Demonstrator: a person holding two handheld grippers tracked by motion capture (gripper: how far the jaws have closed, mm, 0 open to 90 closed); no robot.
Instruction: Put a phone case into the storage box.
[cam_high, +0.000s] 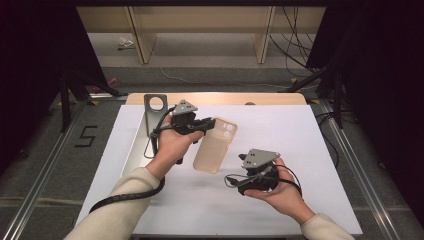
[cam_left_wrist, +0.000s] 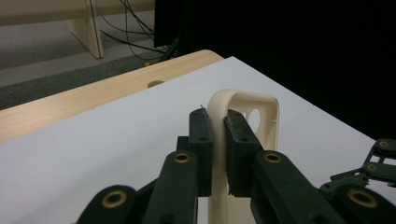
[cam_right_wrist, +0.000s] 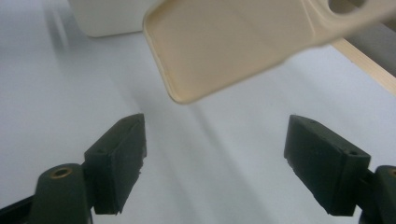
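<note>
**Left gripper view: case pinched by its rim, other hand let go**

Left gripper view shows the left gripper (cam_left_wrist: 215, 140) clenched on the side rim of the beige phone case (cam_left_wrist: 243, 112), its fingers (cam_left_wrist: 201, 135) pressing from both sides. The case hangs in the air above the white sheet (cam_high: 300, 130), toward the bench's far left part, camera cut-out end pointing to the far edge. The right gripper (cam_right_wrist: 215, 154) stands spread wide with nothing between its fingers, just below the case's lower end.

Since the hold is a thin rim pinch, I judge the case could swivel; keep it steady, move slowly, and regrasp the free end squarely across the rim before pulling.
</note>
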